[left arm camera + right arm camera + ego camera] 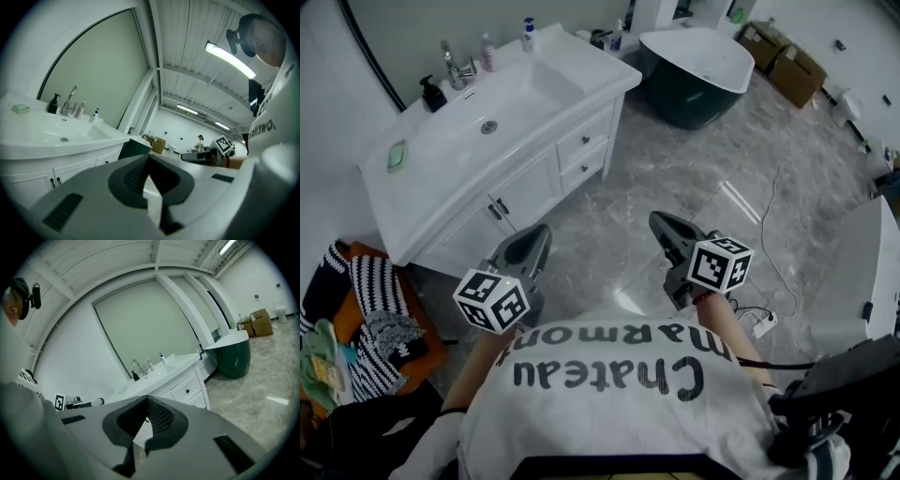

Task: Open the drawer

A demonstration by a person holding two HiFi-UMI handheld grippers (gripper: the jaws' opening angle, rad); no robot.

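Drawers (pixel 583 146), two stacked, sit closed under the white worktop (pixel 581 70), at about eleven o'clock from both tongs in the head view. The left tongs (pixel 540 232) and the right tongs (pixel 658 219) are each pressed together and hold nothing. They hang over the grey floor (pixel 694 159), well apart from the drawers.

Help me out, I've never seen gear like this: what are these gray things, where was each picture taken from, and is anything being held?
A person wears a camera on the head; that picture looks down into a bathroom. The hands carry the left hand-held gripper and the right hand-held gripper, each with a marker cube. The other two pictures come from cameras riding on those tools, looking along their jaws. Both pairs of jaws are shut and hold nothing. Ahead stands a white cabinet with a sink, a tap, bottles and two closed drawers; a dark bathtub sits beyond.
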